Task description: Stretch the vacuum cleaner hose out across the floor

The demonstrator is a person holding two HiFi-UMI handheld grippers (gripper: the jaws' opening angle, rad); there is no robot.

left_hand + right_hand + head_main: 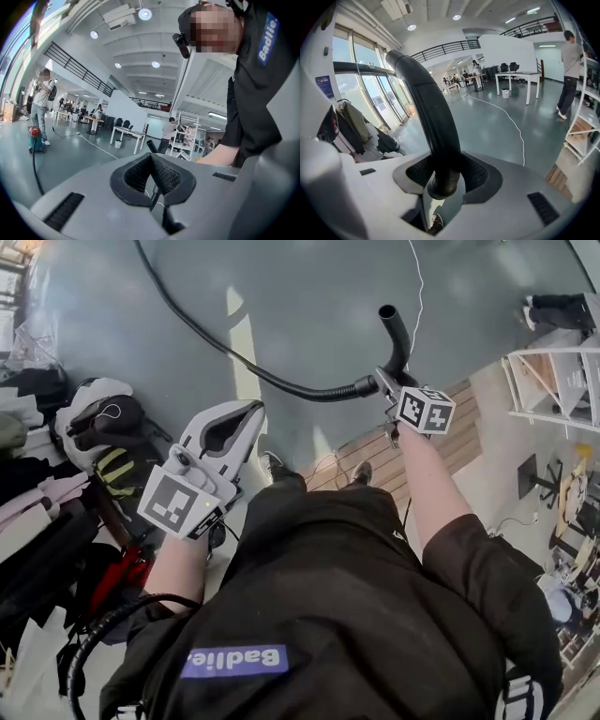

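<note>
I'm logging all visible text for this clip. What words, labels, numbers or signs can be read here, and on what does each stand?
"Badlie": white letters on the blue patch on the person's black shirt; it also shows in the left gripper view.
Blue notice on the window: too small to read.
Two marker cubes: square patterns only, no words.

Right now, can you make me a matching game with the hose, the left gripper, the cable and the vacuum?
Things:
1. hose
2. left gripper
3. cable
4. vacuum

States:
A. shut, nothing in it
B. red, far off beside a standing person
C. white, on the floor
D. black, held in the right gripper

Pairs: 1-D, 2-A, 3-C, 4-B
</note>
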